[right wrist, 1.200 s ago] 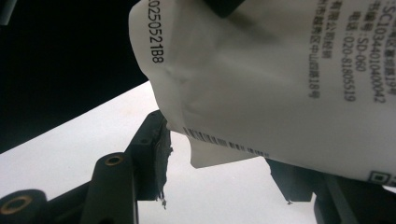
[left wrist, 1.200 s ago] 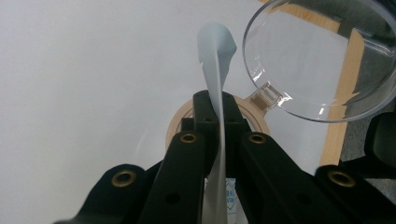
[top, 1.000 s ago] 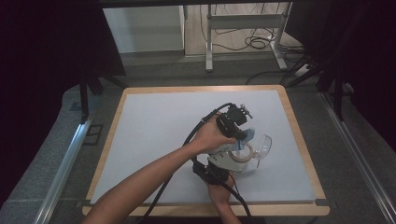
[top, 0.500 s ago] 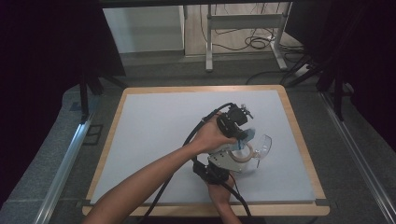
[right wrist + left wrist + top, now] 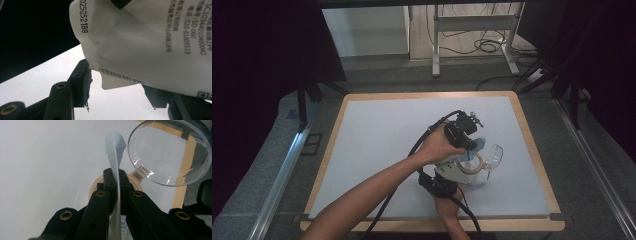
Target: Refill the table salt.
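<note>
My left gripper is shut on the thin pale blue top edge of a packet, which stands up edge-on between the jaws. Its white printed body hangs close over my right gripper. That gripper's jaws stand apart and their tips are hidden by the packet. Just beyond lies a clear round lid or cup joined to a wooden ring. The left arm reaches across from the lower left.
A white mat with a wooden border covers the table. Everything sits at its right centre, near the front. Behind the table stand a metal frame and floor cables. Dark curtains hang on both sides.
</note>
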